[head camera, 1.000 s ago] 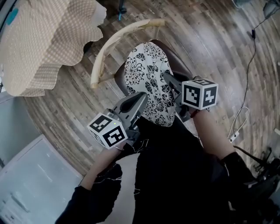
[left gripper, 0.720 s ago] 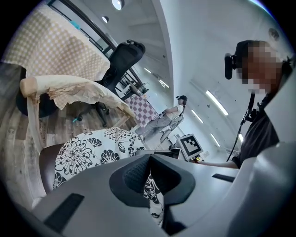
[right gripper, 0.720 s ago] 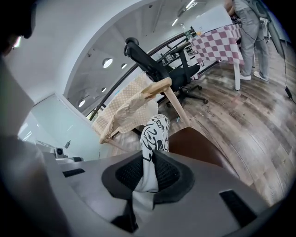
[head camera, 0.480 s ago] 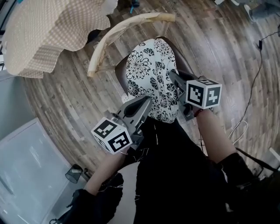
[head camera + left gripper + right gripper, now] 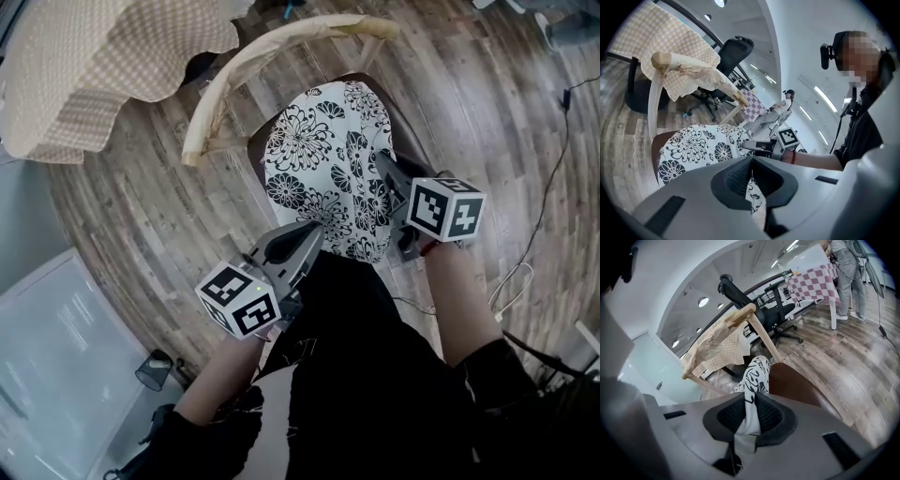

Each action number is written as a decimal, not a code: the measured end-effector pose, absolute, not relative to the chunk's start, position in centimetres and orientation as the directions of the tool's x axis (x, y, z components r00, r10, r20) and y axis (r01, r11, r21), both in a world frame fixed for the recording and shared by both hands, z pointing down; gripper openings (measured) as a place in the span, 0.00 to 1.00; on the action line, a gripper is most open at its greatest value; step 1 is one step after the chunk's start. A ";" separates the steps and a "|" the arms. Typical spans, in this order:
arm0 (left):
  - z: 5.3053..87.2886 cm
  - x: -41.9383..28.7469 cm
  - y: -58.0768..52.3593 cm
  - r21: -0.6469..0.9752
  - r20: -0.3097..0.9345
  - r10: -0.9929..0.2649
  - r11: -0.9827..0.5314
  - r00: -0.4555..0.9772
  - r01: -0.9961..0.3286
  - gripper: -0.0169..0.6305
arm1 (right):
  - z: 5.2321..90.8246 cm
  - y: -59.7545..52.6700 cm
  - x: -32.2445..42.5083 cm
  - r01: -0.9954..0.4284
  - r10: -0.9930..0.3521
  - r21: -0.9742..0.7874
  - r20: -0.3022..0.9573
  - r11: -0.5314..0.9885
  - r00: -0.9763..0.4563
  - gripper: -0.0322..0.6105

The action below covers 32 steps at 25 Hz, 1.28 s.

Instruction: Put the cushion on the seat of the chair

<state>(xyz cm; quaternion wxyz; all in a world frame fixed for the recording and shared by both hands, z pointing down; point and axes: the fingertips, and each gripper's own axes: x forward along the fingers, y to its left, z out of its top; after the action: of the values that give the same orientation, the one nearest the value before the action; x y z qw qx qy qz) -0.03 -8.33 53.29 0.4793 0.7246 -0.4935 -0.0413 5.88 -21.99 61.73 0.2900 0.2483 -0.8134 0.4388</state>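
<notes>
The cushion point(image 5: 328, 155), white with black flowers, hangs flat over the brown seat point(image 5: 254, 157) of a chair with a curved pale wooden backrest point(image 5: 246, 67). My left gripper point(image 5: 312, 232) is shut on the cushion's near edge, and the fabric point(image 5: 701, 145) is pinched between its pads point(image 5: 740, 176). My right gripper point(image 5: 383, 163) is shut on the right edge. In the right gripper view the cushion point(image 5: 757, 372) rises from the jaws edge-on, with the seat point(image 5: 799, 387) just beside it. Whether the cushion touches the seat cannot be told.
A table under a beige checked cloth point(image 5: 98, 66) stands left of the chair. A black office chair point(image 5: 734, 48) is behind it. Cables point(image 5: 536, 206) lie on the wooden floor at right. A white cabinet point(image 5: 56, 347) is at lower left. A person point(image 5: 780, 107) stands far off.
Both grippers have sunk with the cushion, bringing it lower over the chair seat. The grips on its two edges have not changed.
</notes>
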 end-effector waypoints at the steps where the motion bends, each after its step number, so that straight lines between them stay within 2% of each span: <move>1: 53.5 -0.1 -8.3 0.737 0.410 -0.750 -0.062 0.519 -0.673 0.05 | 61.9 -22.0 5.7 -0.662 -0.156 -0.568 0.690 0.489 -0.707 0.12; 18: 56.8 -0.3 -9.2 0.727 0.395 -0.713 -0.143 0.580 -0.671 0.05 | 65.3 -22.9 6.1 -0.711 -0.212 -0.517 0.717 0.476 -0.664 0.12; 23: 57.7 -1.2 -10.0 0.748 0.354 -0.761 -0.119 0.544 -0.653 0.05 | 66.3 -23.4 6.4 -0.721 -0.217 -0.499 0.729 0.481 -0.649 0.12; 32: 59.3 -0.7 -10.6 0.742 0.382 -0.741 -0.110 0.551 -0.662 0.05 | 68.4 -24.6 7.3 -0.743 -0.221 -0.486 0.748 0.461 -0.626 0.12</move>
<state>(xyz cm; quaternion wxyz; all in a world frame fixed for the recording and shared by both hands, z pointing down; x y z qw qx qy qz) -0.73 -10.57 59.26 0.4718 0.7437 -0.4717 -0.0422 7.25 -24.62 68.40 0.3092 0.3024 -0.7967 0.4222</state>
